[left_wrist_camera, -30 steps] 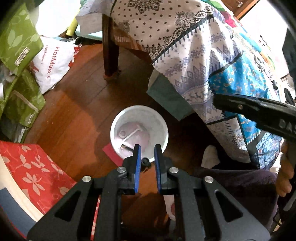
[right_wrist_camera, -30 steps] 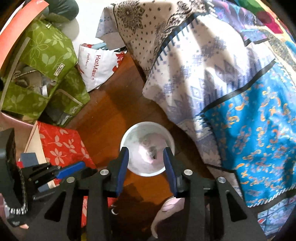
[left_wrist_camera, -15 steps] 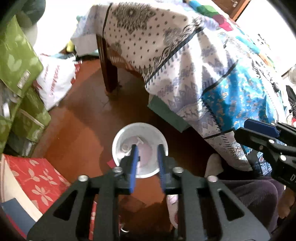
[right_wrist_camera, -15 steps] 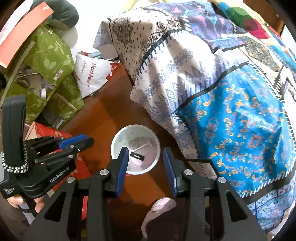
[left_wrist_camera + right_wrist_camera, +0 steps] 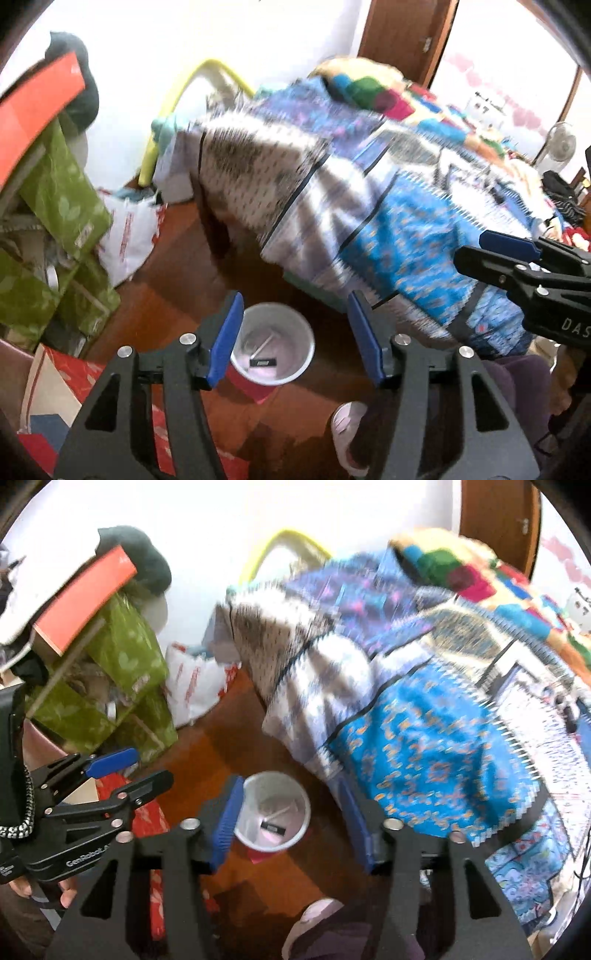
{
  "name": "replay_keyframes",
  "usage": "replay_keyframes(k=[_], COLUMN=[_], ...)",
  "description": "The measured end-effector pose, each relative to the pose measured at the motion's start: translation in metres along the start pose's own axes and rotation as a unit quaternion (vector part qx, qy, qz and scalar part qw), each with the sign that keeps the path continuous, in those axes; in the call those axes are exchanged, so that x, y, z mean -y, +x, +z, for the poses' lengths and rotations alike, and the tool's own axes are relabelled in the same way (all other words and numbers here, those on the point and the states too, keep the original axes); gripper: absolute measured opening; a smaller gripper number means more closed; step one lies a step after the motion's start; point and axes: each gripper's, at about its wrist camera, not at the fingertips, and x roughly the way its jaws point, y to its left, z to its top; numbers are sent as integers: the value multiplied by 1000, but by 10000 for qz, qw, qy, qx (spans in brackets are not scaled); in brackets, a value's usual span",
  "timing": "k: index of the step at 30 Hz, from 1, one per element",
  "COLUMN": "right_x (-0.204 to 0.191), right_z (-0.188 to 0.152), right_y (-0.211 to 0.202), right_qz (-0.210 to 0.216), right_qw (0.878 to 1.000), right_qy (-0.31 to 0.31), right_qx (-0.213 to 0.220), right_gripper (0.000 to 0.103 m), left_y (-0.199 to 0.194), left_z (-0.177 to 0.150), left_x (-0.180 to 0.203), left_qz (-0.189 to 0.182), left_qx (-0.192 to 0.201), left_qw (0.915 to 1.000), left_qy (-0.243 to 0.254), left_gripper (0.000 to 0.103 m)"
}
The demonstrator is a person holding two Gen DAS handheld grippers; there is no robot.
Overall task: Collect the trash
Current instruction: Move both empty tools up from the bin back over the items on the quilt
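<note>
- Two grippers, both yours, hang above the floor with nothing between their fingers.
- Your left gripper (image 5: 295, 332) has its blue-padded fingers spread wide apart, and so does your right gripper (image 5: 291, 818).
- The white bin (image 5: 272, 343) stands upright on the brown wooden floor (image 5: 177, 295), below and ahead of both grippers; in each wrist view it shows in the gap between the fingers, nearer the left finger.
- Inside the bin you can see a small dark piece of trash (image 5: 263, 362) with a pale stick (image 5: 266, 341) beside it, lying on the bottom.
- A red scrap (image 5: 251, 386) lies on the floor, touching the near side of the bin.
- The bed with the patterned cover (image 5: 388, 229) rises just beyond and to the right of the bin.
- Green bags (image 5: 122, 686) and a white plastic bag (image 5: 195, 686) sit against the wall to the left, well apart from the bin.
- Your slippered foot (image 5: 345, 424) shows near the bottom edge, close to the bin.
</note>
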Motion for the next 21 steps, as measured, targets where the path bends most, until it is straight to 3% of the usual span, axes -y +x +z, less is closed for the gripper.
replay_keyframes(k=[13, 21], right_x=[45, 100], right_z=[-17, -31], right_y=[-127, -183], right_qz=[-598, -1185], right_qw=[9871, 9717], right_qy=[256, 571], right_qx=[1459, 1961], right_gripper=[58, 59], left_y=[-83, -86], left_z=[36, 58], left_x=[96, 161], left_qz=[-487, -800], left_qx=[1140, 1342], left_qw=[9902, 9825], left_qy=[650, 1016], left_gripper=[65, 74])
